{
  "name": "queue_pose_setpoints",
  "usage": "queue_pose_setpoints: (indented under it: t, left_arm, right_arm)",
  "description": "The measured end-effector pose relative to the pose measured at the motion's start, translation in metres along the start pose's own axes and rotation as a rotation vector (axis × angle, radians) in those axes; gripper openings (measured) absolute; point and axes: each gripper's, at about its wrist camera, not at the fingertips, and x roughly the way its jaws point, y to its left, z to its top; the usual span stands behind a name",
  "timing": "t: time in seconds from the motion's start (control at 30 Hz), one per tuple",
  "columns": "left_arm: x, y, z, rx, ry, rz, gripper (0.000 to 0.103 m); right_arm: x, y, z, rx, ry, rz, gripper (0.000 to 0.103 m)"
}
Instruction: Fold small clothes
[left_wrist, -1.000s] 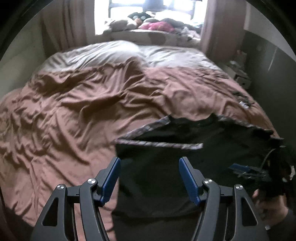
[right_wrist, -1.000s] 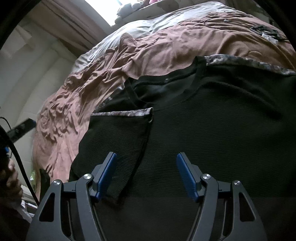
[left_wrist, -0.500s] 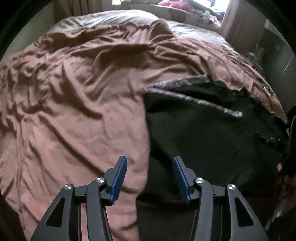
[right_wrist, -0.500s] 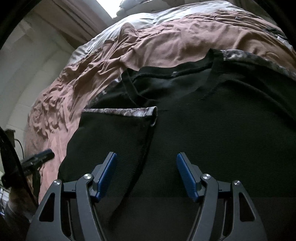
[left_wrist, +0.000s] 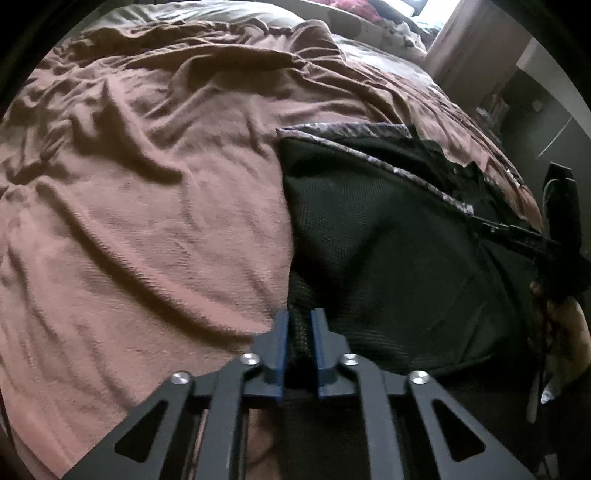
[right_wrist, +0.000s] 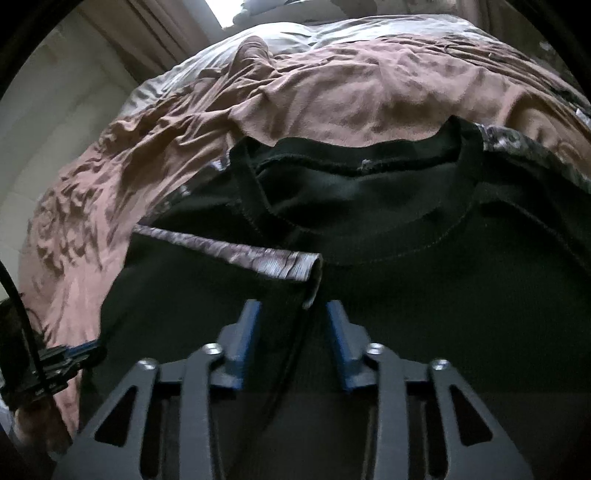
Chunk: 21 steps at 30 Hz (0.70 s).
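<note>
A black T-shirt (left_wrist: 388, 236) with grey patterned sleeve hems lies on a brown bedspread (left_wrist: 147, 206). Its left sleeve is folded in over the body. My left gripper (left_wrist: 299, 325) is shut on the shirt's left side edge near the bottom. In the right wrist view the shirt (right_wrist: 424, 280) shows its collar and the folded sleeve hem (right_wrist: 258, 254). My right gripper (right_wrist: 291, 314) hovers low over the shirt's chest, partly closed around the folded sleeve's edge but holding nothing. The right gripper also shows in the left wrist view (left_wrist: 517, 236).
The rumpled brown bedspread (right_wrist: 332, 88) covers the bed around the shirt. A grey sheet (left_wrist: 229, 14) lies at the far end under a bright window. A curtain and dark furniture (left_wrist: 535, 110) stand to the bed's right.
My left gripper moved down to the shirt's left edge and closed on it. My right gripper moved forward over the shirt and its jaws narrowed.
</note>
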Motion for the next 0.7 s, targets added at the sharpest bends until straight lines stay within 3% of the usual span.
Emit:
queue_pose_setpoints:
  t: [0.07,0.2,0.33,0.37,0.43,0.47,0.5,0.7]
  left_arm:
    - [-0.003,0.002,0.000,0.008,-0.011,0.045,0.003]
    - [-0.008,0.013,-0.004,-0.042,-0.013,0.100,0.003]
    - [-0.024,0.018,-0.013,-0.105,-0.018,0.107,0.005]
    - [-0.030,0.017,-0.016,-0.114,-0.022,0.105,0.012]
    - [-0.041,0.012,-0.023,-0.110,-0.029,0.102,0.033]
    - [-0.048,0.007,-0.027,-0.099,-0.039,0.107,0.050]
    - [-0.054,0.004,-0.031,-0.091,-0.051,0.111,0.059]
    - [-0.094,-0.008,-0.048,-0.099,-0.090,0.119,0.074]
  right_arm:
    - [0.003,0.005,0.000,-0.022,0.001,-0.035,0.015]
    - [0.002,0.018,-0.001,-0.054,0.005,-0.141,0.014]
    - [-0.008,0.023,-0.003,-0.031,0.037,-0.112,0.016]
    - [-0.013,0.024,-0.004,-0.030,0.037,-0.100,0.021]
    - [-0.027,0.024,-0.005,-0.048,0.024,-0.097,0.042]
    - [-0.035,0.024,-0.006,-0.057,0.015,-0.101,0.057]
    - [-0.046,0.026,-0.008,-0.070,-0.003,-0.111,0.065]
    - [-0.105,0.037,-0.022,-0.138,-0.042,-0.129,0.083]
